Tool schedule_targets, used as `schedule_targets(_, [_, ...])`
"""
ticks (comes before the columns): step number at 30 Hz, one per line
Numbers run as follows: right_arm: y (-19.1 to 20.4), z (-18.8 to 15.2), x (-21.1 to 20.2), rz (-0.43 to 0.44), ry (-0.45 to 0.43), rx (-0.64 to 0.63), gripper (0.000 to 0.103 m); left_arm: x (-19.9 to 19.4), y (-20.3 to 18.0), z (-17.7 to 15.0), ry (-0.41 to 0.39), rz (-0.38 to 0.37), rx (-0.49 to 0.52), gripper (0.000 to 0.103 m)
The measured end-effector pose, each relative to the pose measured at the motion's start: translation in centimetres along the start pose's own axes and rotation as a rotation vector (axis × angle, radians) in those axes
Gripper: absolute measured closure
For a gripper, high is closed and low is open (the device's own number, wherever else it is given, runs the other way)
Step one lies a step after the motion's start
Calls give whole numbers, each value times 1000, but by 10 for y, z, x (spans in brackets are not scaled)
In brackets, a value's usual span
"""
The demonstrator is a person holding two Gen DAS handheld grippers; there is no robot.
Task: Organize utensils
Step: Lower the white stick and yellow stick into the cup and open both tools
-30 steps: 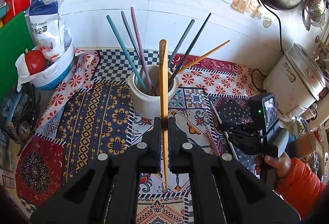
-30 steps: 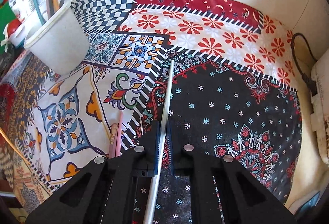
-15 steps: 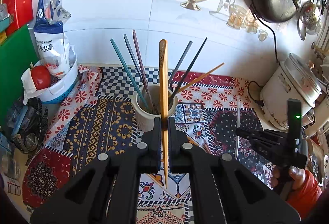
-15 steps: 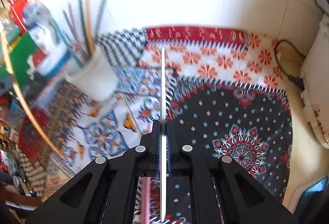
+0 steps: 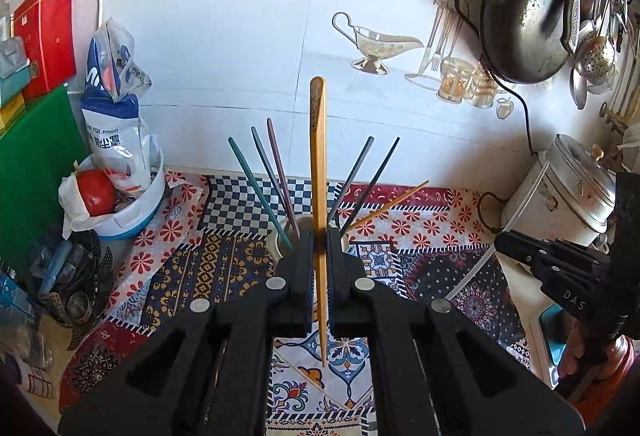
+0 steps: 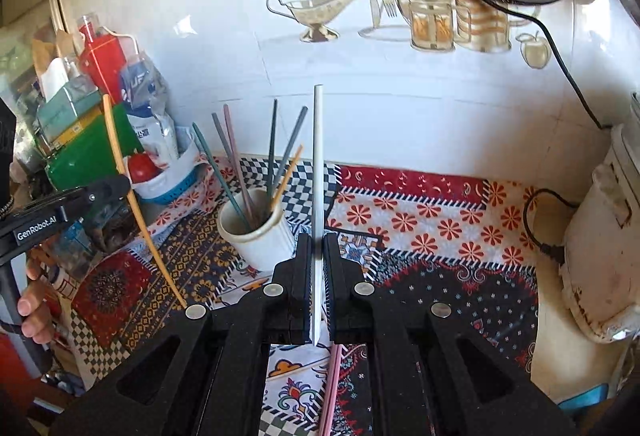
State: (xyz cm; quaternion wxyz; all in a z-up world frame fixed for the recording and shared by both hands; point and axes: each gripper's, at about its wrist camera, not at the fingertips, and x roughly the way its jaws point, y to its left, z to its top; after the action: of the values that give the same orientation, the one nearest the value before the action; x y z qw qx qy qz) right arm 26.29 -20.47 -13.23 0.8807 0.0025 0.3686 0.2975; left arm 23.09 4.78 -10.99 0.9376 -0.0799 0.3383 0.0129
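Observation:
My left gripper (image 5: 319, 248) is shut on a yellow wooden chopstick (image 5: 318, 156) and holds it upright, in front of the white cup (image 6: 256, 234) that holds several coloured chopsticks (image 6: 276, 152). My right gripper (image 6: 317, 250) is shut on a white chopstick (image 6: 318, 164), held upright above the cloth, to the right of the cup. In the left wrist view the right gripper (image 5: 500, 240) shows at the right with the white chopstick (image 5: 480, 262). A pink chopstick (image 6: 330, 388) lies on the cloth under my right gripper.
A patterned cloth (image 6: 420, 220) covers the counter. A white rice cooker (image 5: 560, 192) stands at the right, with a cord (image 6: 536, 220). A bowl with a tomato (image 5: 96, 192), a food bag (image 5: 116, 140) and boxes crowd the left. A dark pan (image 5: 524, 16) hangs on the tiled wall.
My right gripper has lifted the white chopstick off the cloth and raised it upright. My left gripper has risen and pulled back from the cup with the yellow chopstick.

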Motion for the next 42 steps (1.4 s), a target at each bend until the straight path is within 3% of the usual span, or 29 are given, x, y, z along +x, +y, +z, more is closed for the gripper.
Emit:
schedule_targets(15, [48,61,2,100,-126,-98,98,3,8,51,-121,56,5,99])
schedule_targets(26, [64,82,44,99,-139,-107,98,47,13,66,-139,75,-9,99])
schedule_targets(35, [69,65,98,103,-2,-116,98,102,21,39,-20,83,-19,99])
schedule_targets(42, [67,49,121,104,120,-142,97,119,20,24,64,91,3,99])
